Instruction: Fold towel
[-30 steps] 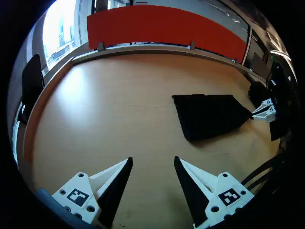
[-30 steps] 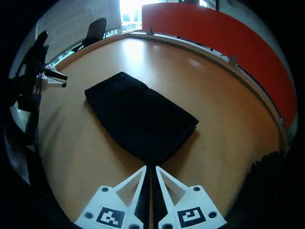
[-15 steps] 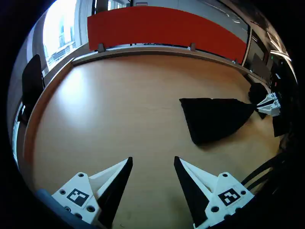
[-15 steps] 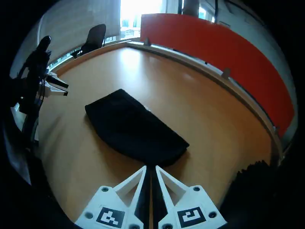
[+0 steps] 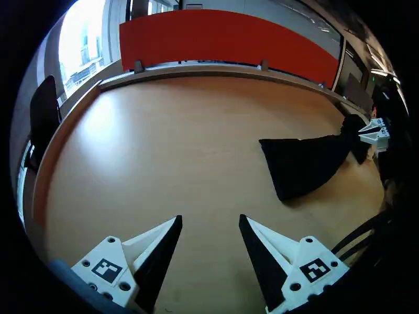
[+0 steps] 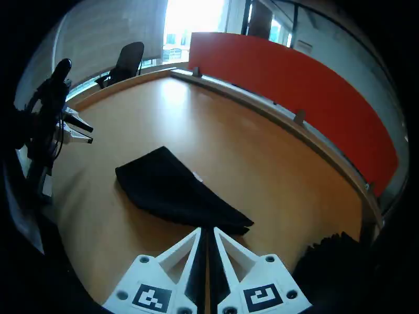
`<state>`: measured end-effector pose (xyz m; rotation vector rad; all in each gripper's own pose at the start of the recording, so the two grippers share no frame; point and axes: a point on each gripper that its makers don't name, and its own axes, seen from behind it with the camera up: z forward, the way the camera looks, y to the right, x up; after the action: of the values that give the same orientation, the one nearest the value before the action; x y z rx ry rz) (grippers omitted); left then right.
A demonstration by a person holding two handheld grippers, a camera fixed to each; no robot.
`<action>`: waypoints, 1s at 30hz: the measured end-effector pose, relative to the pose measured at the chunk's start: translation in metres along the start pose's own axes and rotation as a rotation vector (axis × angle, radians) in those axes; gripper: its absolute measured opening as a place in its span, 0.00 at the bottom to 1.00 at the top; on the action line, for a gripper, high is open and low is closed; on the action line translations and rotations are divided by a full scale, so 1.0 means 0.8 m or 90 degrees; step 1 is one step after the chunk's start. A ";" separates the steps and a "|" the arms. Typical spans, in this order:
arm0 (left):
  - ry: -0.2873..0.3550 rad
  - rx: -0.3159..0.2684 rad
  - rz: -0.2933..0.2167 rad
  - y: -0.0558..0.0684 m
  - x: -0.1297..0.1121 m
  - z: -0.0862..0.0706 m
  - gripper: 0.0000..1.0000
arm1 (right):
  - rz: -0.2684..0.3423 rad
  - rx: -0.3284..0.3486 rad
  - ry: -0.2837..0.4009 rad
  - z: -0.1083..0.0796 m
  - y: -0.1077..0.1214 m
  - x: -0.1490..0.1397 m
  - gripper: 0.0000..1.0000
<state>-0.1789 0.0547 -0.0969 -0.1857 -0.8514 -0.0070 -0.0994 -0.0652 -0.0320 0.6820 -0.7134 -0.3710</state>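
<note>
Black towel dragged nearer, corner raised | right gripper jaws pinching it | left gripper jaws spread

No legible text, label or number — nothing readable.

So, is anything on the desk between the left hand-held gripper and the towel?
Nothing visible: bare wooden desk lies between the open left hand-held gripper and the black towel, whose far corner the right hand-held gripper pinches.
</note>
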 end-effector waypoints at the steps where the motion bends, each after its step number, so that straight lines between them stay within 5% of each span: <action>1: 0.000 0.000 0.000 0.000 0.000 0.000 0.80 | -0.002 -0.002 0.002 -0.001 0.002 0.003 0.05; 30: 0.001 -0.001 0.002 0.004 0.003 0.000 0.80 | -0.038 -0.023 0.035 -0.029 0.029 0.042 0.06</action>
<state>-0.1774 0.0582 -0.0957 -0.1890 -0.8497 -0.0044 -0.0570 -0.0558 -0.0129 0.6780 -0.6340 -0.4176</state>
